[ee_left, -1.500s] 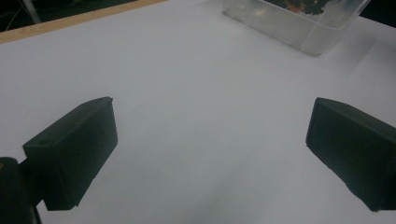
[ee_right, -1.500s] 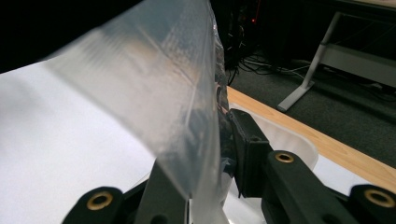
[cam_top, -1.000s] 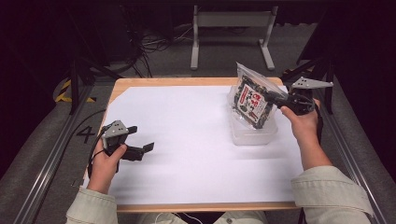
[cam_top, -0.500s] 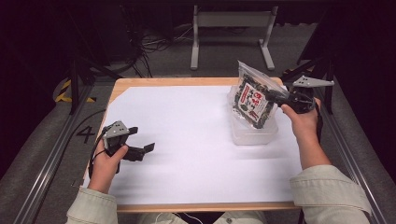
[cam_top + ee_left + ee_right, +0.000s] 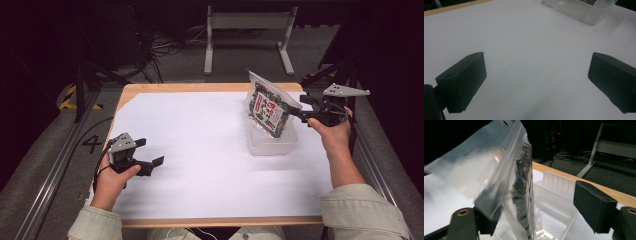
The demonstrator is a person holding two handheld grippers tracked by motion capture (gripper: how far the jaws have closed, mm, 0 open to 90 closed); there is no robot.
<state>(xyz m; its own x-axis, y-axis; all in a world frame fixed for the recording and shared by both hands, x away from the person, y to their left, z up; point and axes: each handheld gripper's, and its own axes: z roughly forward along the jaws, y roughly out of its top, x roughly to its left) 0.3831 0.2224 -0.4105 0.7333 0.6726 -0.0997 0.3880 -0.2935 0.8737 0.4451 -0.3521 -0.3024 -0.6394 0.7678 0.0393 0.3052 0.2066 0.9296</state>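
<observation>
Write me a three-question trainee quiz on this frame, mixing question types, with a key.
1. True or false: the left gripper has something between its jaws.
2. Multiple choice. Where is the snack bag? A) flat on the white sheet; B) standing tilted in the clear plastic tub; C) on the floor.
3. Short answer: in the right gripper view, how do the jaws of the right gripper stand around the bag?

Key
1. False: its jaws are spread wide over the bare white sheet.
2. B.
3. Apart: one jaw is against the bag's side, the other is well clear of it, so nothing is clamped.
</observation>
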